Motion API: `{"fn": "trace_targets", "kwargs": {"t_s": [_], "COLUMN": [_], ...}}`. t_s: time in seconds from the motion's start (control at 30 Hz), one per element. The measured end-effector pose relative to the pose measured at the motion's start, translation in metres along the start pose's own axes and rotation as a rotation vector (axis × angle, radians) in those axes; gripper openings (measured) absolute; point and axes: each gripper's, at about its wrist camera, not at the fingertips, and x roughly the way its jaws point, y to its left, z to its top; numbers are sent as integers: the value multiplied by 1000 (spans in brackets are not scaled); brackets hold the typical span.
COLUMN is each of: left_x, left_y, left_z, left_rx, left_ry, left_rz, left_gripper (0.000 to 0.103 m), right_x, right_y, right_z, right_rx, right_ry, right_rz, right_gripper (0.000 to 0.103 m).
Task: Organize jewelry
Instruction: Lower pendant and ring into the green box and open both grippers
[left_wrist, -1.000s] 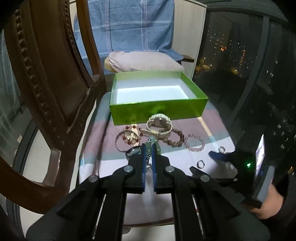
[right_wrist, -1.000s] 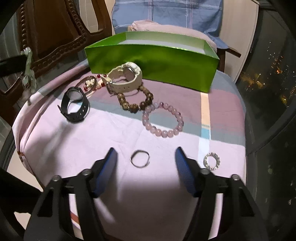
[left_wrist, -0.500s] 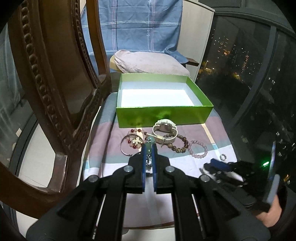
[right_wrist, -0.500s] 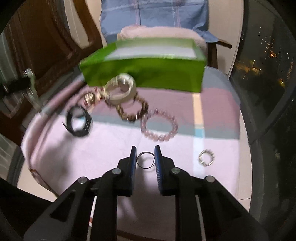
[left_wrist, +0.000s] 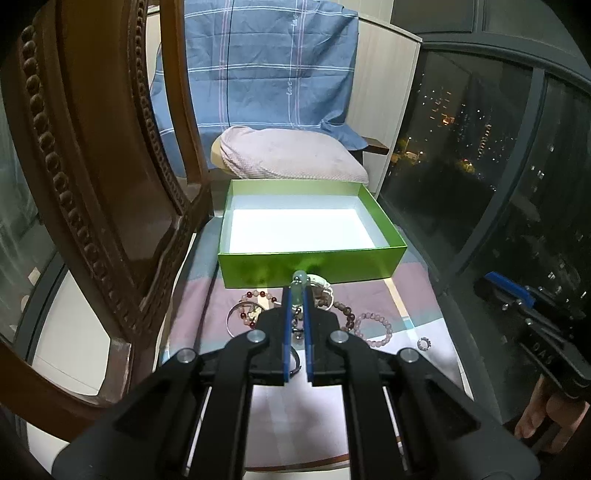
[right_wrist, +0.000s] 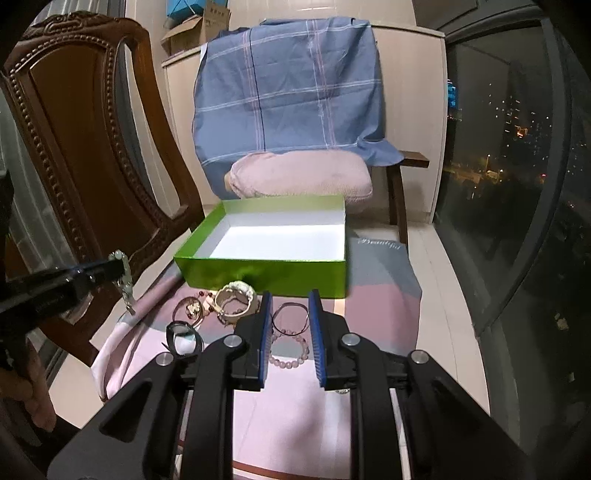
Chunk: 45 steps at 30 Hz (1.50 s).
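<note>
Both grippers hang short of the empty green box (right_wrist: 266, 271) at frame centre. The left gripper (left_wrist: 297, 291) has its fingers clamped on a green-beaded pendant (right_wrist: 123, 275), the right gripper (right_wrist: 290, 306) pinches a thin ring (right_wrist: 290, 318). Delivery appears underway; next, carry forward over the rim and release.

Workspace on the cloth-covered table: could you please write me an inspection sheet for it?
Surface: striped cloth, pink and grey.
Job's things: green box empty; cream watch, black watch, pink bead bracelet and sparkly ring on the cloth.
Clutter: nothing seen.
Tools: left tool shut on jade charm; right tool shut on thin ring.
Cables: nothing seen.
Surroundings: carved wooden chair, night window.
</note>
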Motion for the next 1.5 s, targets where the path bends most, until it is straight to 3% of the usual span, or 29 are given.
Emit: {"fn": "trace_targets", "kwargs": {"t_s": [0.67, 0.93, 1.07, 1.27, 1.5], "left_x": [18, 38, 56, 106, 178], "left_y": [-3, -3, -3, 8, 41], "left_z": [1, 32, 61, 108, 134], "left_rx": [-3, -35, -60, -97, -167], "left_ry": [39, 26, 5, 16, 61], "left_rz": [14, 19, -5, -30, 6], "left_gripper": [6, 6, 6, 6, 6], "right_x": [10, 31, 61, 127, 208], "right_y": [-7, -9, -11, -18, -34], "right_z": [-1, 32, 66, 102, 109], "right_rx": [13, 34, 62, 93, 157], "right_ry": [20, -6, -16, -9, 72], "right_rz": [-3, 44, 80, 54, 32], "right_gripper": [20, 20, 20, 20, 20]}}
